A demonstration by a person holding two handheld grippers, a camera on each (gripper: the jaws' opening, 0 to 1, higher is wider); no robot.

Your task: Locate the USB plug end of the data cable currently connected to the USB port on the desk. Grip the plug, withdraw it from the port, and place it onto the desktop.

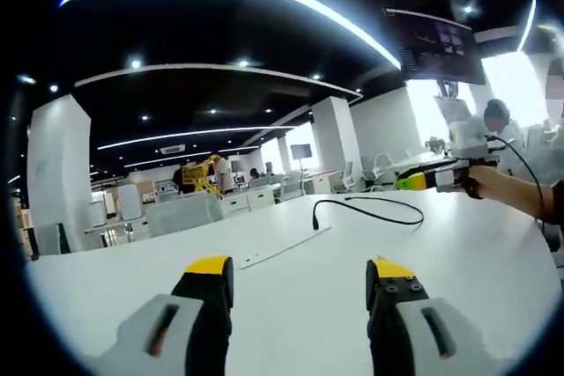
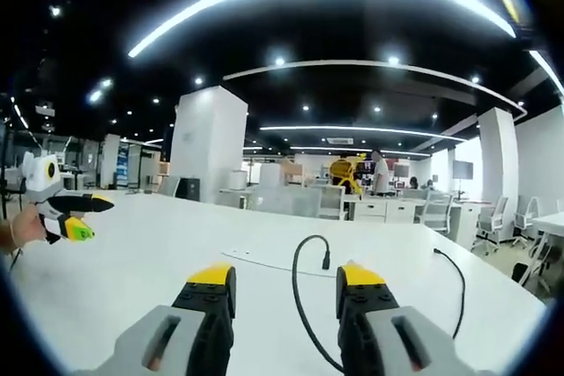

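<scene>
Lying on the white surface [image 2: 132,253], the black data cable [image 2: 300,292] is seen, its plug end [image 2: 326,261] raised at twelve o'clock between the right gripper [image 2: 286,283] jaws, which are spread apart and empty. The left gripper [image 1: 300,275] jaws are likewise held apart, the cable at one o'clock.
</scene>
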